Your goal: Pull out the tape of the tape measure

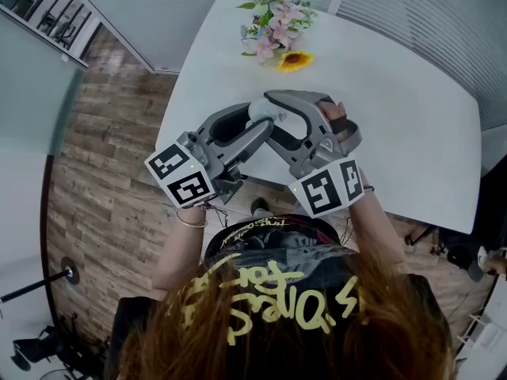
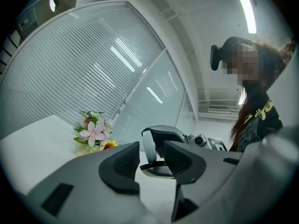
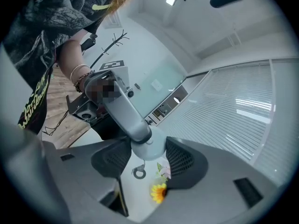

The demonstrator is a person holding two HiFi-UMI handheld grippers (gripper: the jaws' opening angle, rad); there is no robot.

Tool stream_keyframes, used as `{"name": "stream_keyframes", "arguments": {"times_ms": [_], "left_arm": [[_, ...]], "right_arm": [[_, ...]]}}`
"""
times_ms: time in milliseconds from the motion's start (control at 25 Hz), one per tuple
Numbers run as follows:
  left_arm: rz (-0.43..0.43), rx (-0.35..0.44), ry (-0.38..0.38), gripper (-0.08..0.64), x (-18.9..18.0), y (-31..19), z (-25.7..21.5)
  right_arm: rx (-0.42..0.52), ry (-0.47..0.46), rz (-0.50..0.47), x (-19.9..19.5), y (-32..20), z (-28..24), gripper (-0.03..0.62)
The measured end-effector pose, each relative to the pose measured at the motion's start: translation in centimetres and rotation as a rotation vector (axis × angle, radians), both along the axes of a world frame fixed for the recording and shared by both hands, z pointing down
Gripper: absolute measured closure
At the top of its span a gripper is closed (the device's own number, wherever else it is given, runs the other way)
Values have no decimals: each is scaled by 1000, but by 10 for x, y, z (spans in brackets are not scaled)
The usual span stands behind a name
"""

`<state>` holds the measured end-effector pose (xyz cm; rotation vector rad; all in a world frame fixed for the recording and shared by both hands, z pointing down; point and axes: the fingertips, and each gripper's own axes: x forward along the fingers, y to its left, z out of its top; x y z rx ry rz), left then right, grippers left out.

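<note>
In the head view, the left hand-held gripper (image 1: pixel 265 129) and the right hand-held gripper (image 1: pixel 276 115) are held tip to tip above the near edge of a white surface (image 1: pixel 396 93). The tape measure (image 1: pixel 263 109), a small pale round case, is seen where the two tips meet. A bunch of flowers (image 1: pixel 273 22) lies on the surface well beyond both tips, and a wooden floor (image 1: pixel 103 133) is seen to the left of the left hand-held gripper.

In the left gripper view, the jaws are seen moderately apart, and nothing is pressed by their pads. The tape measure (image 2: pixel 148 146) is seen edge-on just ahead of the gap, clasped there by the jaws of the right hand-held gripper. The flowers (image 2: pixel 93 132) are placed farther off, to the left of the jaws. The person (image 2: pixel 257 120) is seen behind the right hand-held gripper.

In the right gripper view, the round case (image 3: pixel 148 146) is held between the two pads, which are closed against its sides. A small ring (image 3: pixel 138 172) hangs just under the case. The tip of the left hand-held gripper (image 3: pixel 140 134) is laid against the case's upper left rim. Whether anything is gripped there cannot be told from this view. A yellow flower (image 3: pixel 159 192) is seen below the jaws, beyond the ring.
</note>
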<state>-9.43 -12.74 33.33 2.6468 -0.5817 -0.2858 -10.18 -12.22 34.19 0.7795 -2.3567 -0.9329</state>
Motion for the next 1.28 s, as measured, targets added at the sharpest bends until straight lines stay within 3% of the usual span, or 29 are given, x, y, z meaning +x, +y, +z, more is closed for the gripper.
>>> {"name": "stream_keyframes", "arguments": {"times_ms": [400,680,960,1280], "left_arm": [[-122,56,69,394,-36,-10,-8],[-200,127,-4,414,-54,-10,-1],[-212,122,-26,423,-55,-10,5],[-225,122,-86,425,-54,-11,15]], "right_arm": [[-39,-11,63,19,-16,3,357],[-124,0,109,38,-30,25,357],[-178,35,121,50,-41,58,357],[-316,62,121,50,-41,93,357]]}}
